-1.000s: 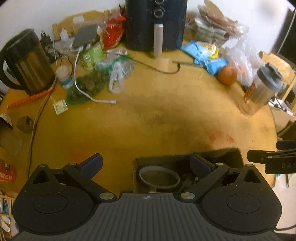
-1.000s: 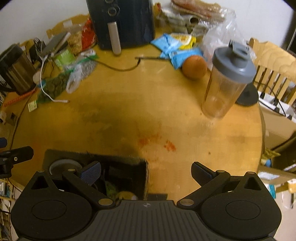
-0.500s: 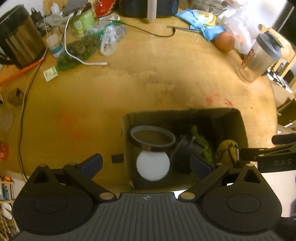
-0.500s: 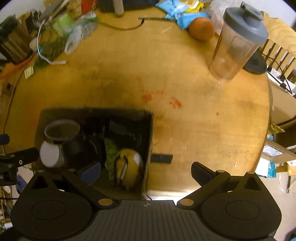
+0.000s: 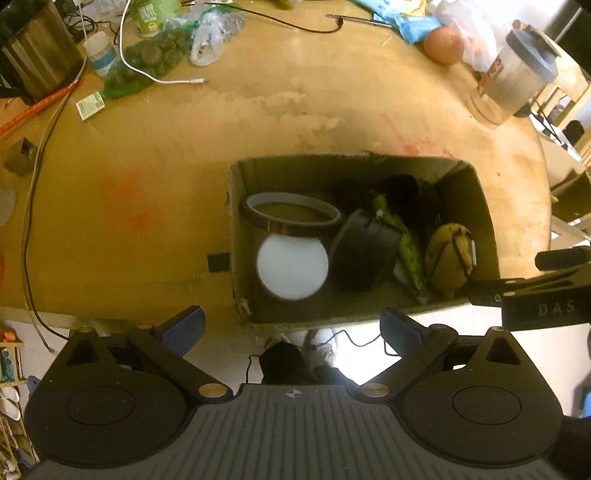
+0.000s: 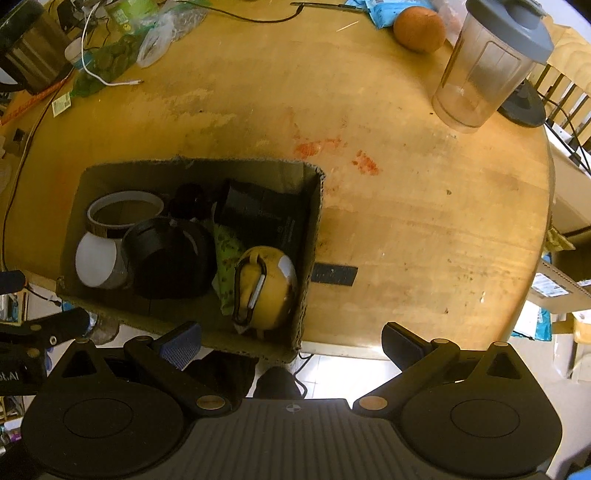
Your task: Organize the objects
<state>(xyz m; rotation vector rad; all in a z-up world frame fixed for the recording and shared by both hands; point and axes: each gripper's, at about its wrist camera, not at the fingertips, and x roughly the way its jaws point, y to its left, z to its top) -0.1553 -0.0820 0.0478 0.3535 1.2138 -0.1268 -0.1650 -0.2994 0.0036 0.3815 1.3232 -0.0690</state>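
Nearest, left gripper (image 5: 291,328): jaws spread wide, nothing between them, held above the near table edge. Right gripper (image 6: 291,338): likewise wide open and empty, at the same near edge, to the right of the other. Just beyond both, cardboard box (image 5: 480,206): open-topped, standing at the near edge of the round wooden table (image 6: 406,203), its near wall overhanging slightly. Box contents, left to right: tape roll (image 5: 291,214), tilted, with a white round object (image 5: 291,267) directly in front of it; black round container (image 6: 170,258) at centre; green patterned packet (image 6: 227,254) wedged upright beside it; yellow pouch (image 6: 267,288) with a carabiner, in the near right corner; dark box-like items (image 6: 258,210) against the far wall, details unclear. Right of the box, on the tabletop: short black strip (image 6: 334,275). Mid-table: red smears (image 6: 321,146). Far right: clear shaker bottle (image 6: 484,70) with grey lid, upright; orange (image 6: 419,24) just left of it. Far left: steel kettle (image 5: 35,55), white cable (image 5: 147,70), green netted bag (image 5: 147,62), clear plastic bags (image 5: 210,33).
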